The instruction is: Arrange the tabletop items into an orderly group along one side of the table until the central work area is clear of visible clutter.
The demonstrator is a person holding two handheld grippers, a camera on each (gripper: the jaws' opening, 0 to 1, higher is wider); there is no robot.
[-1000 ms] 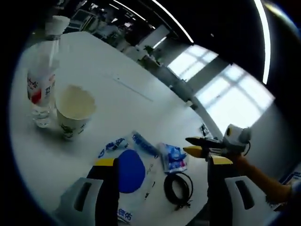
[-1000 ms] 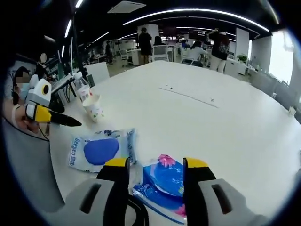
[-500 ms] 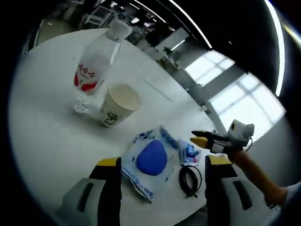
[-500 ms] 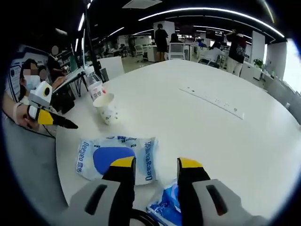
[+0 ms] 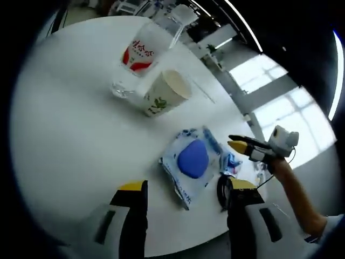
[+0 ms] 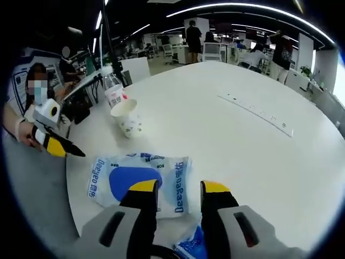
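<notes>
Left gripper (image 5: 186, 189) has drawn back from the blue-and-white packet (image 5: 193, 163), jaws now over bare table (image 5: 70, 135); right gripper (image 6: 179, 187) has advanced from the small blue packet (image 6: 192, 247) to the larger packet's near edge, jaws slightly closer

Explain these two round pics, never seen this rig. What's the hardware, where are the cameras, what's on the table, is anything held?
No robot arm here: a person holds a two-jaw handheld gripper in each hand, and a fisheye camera rides on each, looking forward along its jaws.

In the left gripper view, the left gripper has yellow-tipped jaws standing apart with nothing between them. The right gripper comes in from the right.

In the right gripper view, the right gripper's own jaws stand slightly apart, also holding nothing.

On the round white table lie a clear plastic water bottle with a red label, a white paper cup with a green print, a flat white-and-blue plastic packet, a smaller blue packet and a black coiled cable.
</notes>
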